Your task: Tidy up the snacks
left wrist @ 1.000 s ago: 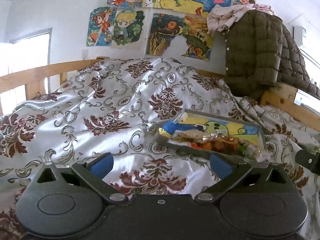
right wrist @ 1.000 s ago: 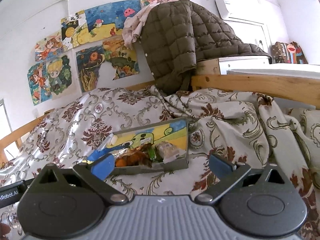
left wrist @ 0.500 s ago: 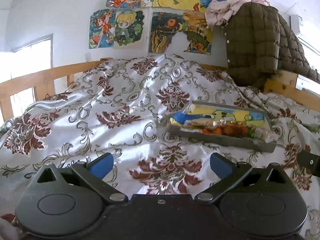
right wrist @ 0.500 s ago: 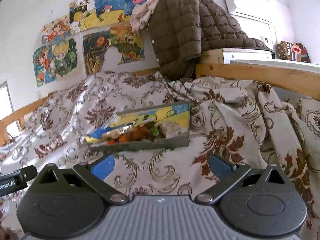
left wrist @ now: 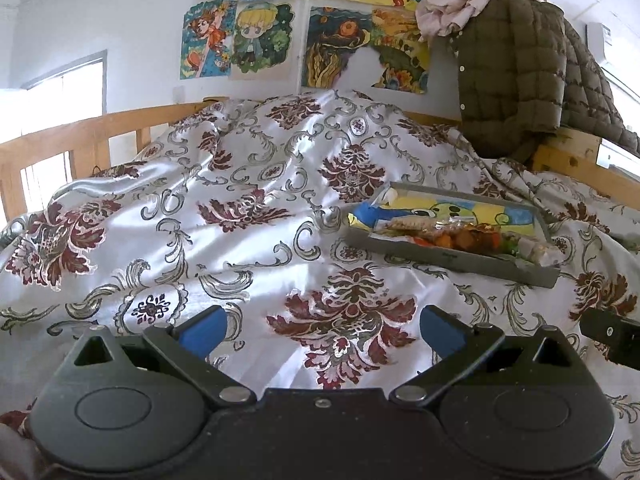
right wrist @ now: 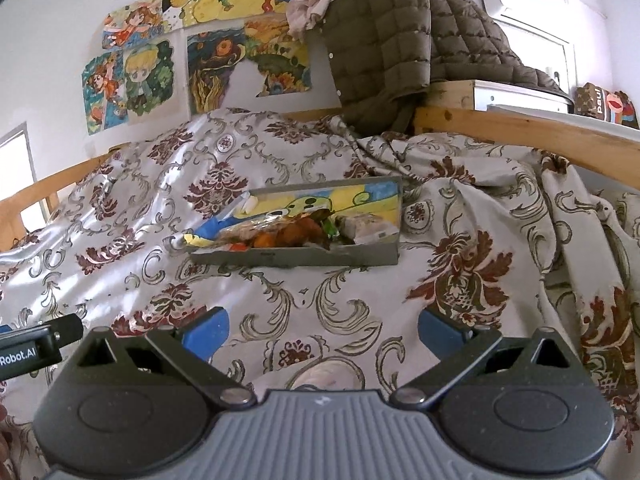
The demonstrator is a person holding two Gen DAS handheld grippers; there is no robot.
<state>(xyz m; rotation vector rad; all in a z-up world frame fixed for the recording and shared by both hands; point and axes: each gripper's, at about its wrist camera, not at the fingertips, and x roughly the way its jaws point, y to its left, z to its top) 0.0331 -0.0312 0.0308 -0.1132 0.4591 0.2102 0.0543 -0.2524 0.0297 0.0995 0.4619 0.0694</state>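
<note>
A shallow grey box with a cartoon-printed bottom lies on the patterned bedspread. Several wrapped snacks lie along its near side. In the right wrist view the box sits straight ahead with the snacks inside. My left gripper is open and empty, low over the bedspread, left of and well short of the box. My right gripper is open and empty, also short of the box.
The satin bedspread covers the whole bed in folds. Wooden bed rails run at the left and the right. A brown quilted jacket hangs at the back. Drawings cover the wall.
Both grippers have pulled back and away from the box, which now looks farther off. Both stay open and empty.
</note>
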